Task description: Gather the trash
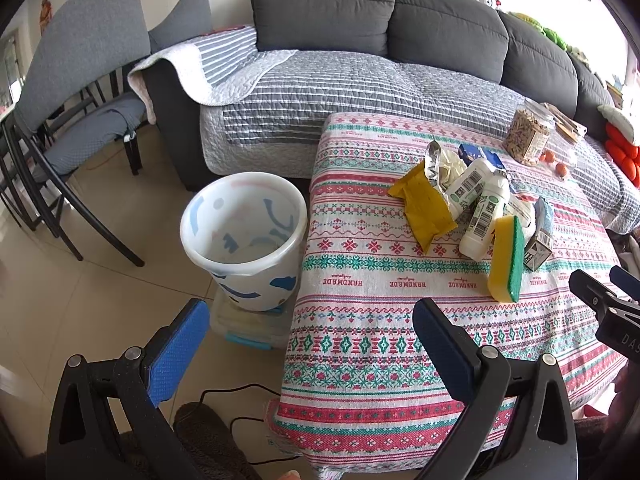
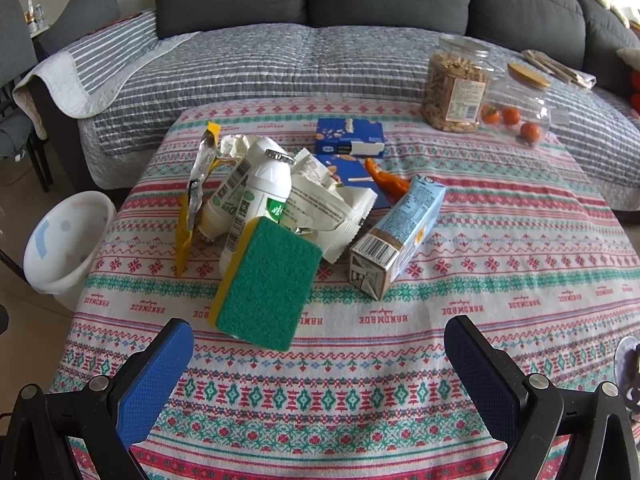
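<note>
A heap of trash lies on the patterned tablecloth point(image 2: 500, 240): a yellow-and-green sponge point(image 2: 268, 284), white bottles point(image 2: 260, 196), a yellow foil packet point(image 2: 188, 216), a white wrapper point(image 2: 328, 208), a small blue carton point(image 2: 400, 232) and a blue box point(image 2: 348, 136). The same sponge point(image 1: 508, 260), bottles point(image 1: 484, 208) and yellow packet point(image 1: 424, 204) show in the left wrist view. A white bin point(image 1: 244, 236) stands on the floor left of the table. My left gripper point(image 1: 312, 320) is open over the table's left edge. My right gripper point(image 2: 320, 336) is open just short of the sponge.
A jar of snacks point(image 2: 454, 84) and a clear jar with small oranges point(image 2: 516, 108) stand at the table's far right. A grey sofa point(image 2: 304, 52) with a striped cover lies behind. Chairs point(image 1: 72, 92) stand at far left. A cable point(image 1: 240, 392) runs on the floor.
</note>
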`<move>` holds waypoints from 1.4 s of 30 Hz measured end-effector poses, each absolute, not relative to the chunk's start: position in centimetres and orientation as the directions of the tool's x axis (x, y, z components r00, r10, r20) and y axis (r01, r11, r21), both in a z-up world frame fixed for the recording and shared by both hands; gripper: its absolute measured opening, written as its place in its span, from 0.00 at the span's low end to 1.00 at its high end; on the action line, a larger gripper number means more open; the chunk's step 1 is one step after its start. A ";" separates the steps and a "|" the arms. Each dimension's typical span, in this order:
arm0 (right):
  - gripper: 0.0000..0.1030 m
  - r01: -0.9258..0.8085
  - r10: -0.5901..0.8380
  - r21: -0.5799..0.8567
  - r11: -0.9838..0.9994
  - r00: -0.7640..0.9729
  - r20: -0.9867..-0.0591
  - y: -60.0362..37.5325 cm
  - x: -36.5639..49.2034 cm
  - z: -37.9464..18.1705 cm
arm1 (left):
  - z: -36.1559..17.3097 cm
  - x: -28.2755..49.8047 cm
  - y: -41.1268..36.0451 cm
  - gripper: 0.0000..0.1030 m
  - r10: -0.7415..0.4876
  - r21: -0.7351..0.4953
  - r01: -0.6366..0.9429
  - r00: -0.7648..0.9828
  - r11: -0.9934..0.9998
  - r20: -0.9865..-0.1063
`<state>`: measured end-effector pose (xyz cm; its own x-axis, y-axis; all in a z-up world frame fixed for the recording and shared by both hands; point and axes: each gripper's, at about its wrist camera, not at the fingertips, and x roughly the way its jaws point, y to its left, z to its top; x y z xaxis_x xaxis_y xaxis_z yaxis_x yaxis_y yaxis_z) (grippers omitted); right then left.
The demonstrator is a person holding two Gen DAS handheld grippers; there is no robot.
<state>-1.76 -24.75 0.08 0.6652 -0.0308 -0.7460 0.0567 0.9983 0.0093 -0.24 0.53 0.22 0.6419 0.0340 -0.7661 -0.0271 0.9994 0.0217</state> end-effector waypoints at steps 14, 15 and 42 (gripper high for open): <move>1.00 0.059 -0.031 0.011 0.998 0.665 -0.746 -24.7 -1.7 0.1 | 0.3 -0.2 0.5 1.00 0.034 0.021 -0.029 0.643 0.999 -0.765; 1.00 0.059 -0.031 0.011 0.998 0.665 -0.746 -24.7 -1.7 0.1 | 0.3 -0.2 0.5 1.00 0.035 0.021 -0.029 0.643 0.999 -0.765; 1.00 0.052 -0.020 0.018 0.998 0.650 -0.760 -25.3 -1.1 0.5 | 0.3 0.5 -0.4 1.00 0.018 0.011 -0.015 0.622 1.000 -0.783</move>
<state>-1.15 -25.30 0.50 0.6497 -0.0201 -0.7600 0.0518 0.9985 0.0178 0.52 -0.42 0.30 0.6218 0.0176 -0.7830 -0.0145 0.9998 0.0110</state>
